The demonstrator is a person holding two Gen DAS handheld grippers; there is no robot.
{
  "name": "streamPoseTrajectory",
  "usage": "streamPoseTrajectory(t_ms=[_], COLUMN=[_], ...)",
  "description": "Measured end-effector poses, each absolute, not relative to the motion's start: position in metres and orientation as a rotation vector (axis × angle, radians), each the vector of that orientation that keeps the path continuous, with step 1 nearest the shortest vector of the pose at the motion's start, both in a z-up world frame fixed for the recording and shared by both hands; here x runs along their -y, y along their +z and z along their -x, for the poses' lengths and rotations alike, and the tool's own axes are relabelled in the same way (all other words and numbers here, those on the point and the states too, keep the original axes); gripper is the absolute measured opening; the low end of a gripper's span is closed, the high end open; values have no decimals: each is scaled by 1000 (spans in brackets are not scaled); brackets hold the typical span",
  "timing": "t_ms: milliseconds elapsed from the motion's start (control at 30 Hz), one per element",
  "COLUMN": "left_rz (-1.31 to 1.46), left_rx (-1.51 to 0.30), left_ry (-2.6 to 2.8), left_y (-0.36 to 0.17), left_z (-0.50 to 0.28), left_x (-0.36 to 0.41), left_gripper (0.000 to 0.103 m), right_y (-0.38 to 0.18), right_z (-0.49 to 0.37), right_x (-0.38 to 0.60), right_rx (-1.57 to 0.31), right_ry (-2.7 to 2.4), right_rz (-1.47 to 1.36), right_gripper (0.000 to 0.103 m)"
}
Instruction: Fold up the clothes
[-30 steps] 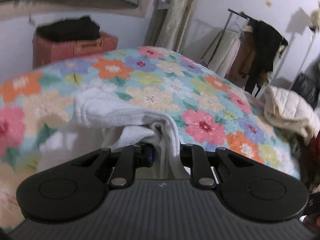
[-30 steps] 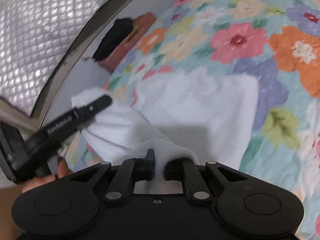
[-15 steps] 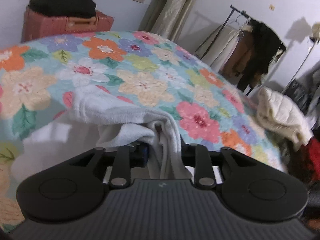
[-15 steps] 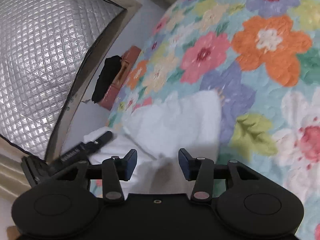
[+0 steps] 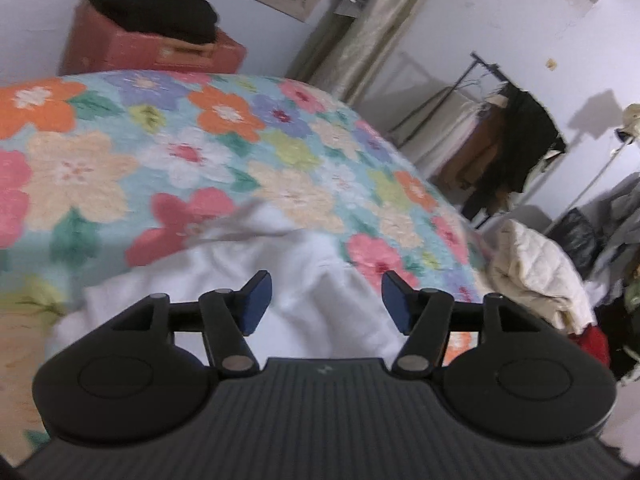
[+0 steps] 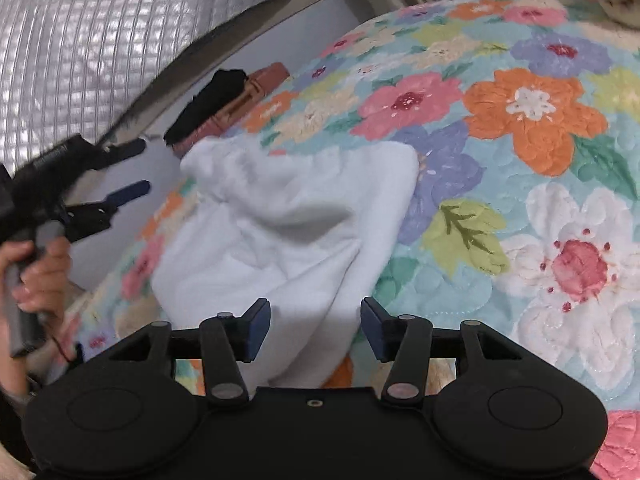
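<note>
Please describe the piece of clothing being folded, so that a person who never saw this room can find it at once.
Find the bed with the flower-patterned quilt. On its near part, just ahead of both open hand-held grippers, lies the white fleece garment, loosely folded. It is the only plain white item on the quilt; the cream padded jacket lies off the bed's far side.

White garment [image 6: 280,232] on floral bed [image 6: 532,208]
</note>
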State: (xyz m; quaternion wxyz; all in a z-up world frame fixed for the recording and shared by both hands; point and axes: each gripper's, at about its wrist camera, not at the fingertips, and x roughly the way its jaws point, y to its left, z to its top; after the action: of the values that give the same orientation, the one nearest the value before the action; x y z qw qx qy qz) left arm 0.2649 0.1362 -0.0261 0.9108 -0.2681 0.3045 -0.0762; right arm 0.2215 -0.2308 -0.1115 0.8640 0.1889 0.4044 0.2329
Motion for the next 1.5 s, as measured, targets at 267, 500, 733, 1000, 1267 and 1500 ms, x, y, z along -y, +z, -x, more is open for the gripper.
streamPoseTrajectory(t_ms=[267, 500, 733, 1000, 1267, 1500], left_rz=[381, 411, 428, 478, 488, 590], left_rx=[-713, -737, -764, -768, -765, -743], left_ry=[6, -56, -61, -19, 61, 11], left_y=[-56, -73, -92, -105, -108, -112], left_z=[-258, -264, -269, -246, -248, -252], left_x=[-163, -157, -146, -163, -161, -182], left_gripper=[62, 62, 62, 62, 62, 64], right_y=[-115, -103, -117, -57, -118, -106], right_z=[-230, -254, -295, -292, -342, -339], right_x=[230, 229, 215, 192, 228, 217], right_rx=[-835, -733, -771, -559, -811, -801], right_ry=[454, 492, 397, 546, 370, 321], right_rz=[-373, -324, -210, -15, -122, -77], right_gripper=[59, 58, 60, 12, 11, 15])
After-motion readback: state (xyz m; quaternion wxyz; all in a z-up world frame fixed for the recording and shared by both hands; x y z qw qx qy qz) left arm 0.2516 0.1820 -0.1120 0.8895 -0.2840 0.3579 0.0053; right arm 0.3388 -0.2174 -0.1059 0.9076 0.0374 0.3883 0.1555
